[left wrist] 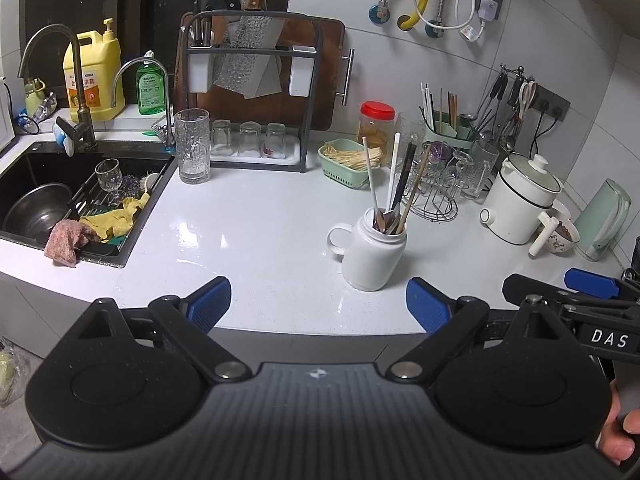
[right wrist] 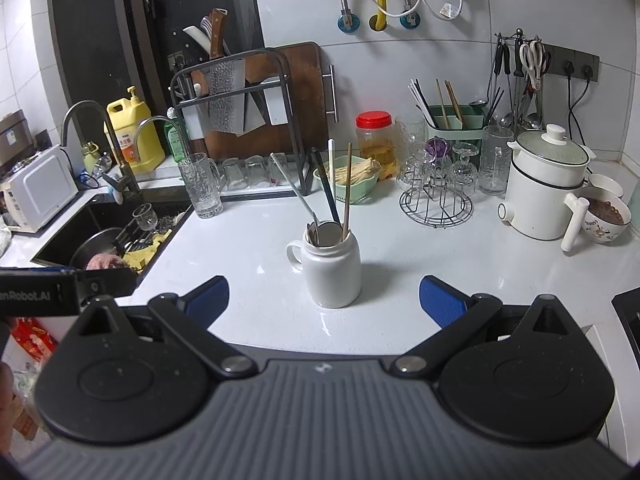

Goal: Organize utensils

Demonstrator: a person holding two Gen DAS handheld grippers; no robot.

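A white handled mug (left wrist: 374, 252) (right wrist: 330, 270) stands on the white counter with several utensils (left wrist: 396, 184) (right wrist: 332, 192) upright in it: chopsticks, a spoon and a ladle. My left gripper (left wrist: 318, 304) is open near the counter's front edge, the mug just beyond and to the right of its gap. My right gripper (right wrist: 324, 300) is open too, with the mug straight ahead between its blue fingers (right wrist: 442, 306). A green utensil caddy (left wrist: 450, 128) (right wrist: 456, 124) with chopsticks sits at the back right. Nothing is held.
A black sink (left wrist: 24, 168) with a steel bowl, rack and cloths lies left. A tall glass (left wrist: 193, 146), knife rack (left wrist: 252, 60), green basket (left wrist: 346, 162), glass stand (right wrist: 436, 188) and white pot (right wrist: 548, 184) line the back. A bowl (right wrist: 606, 216) sits far right.
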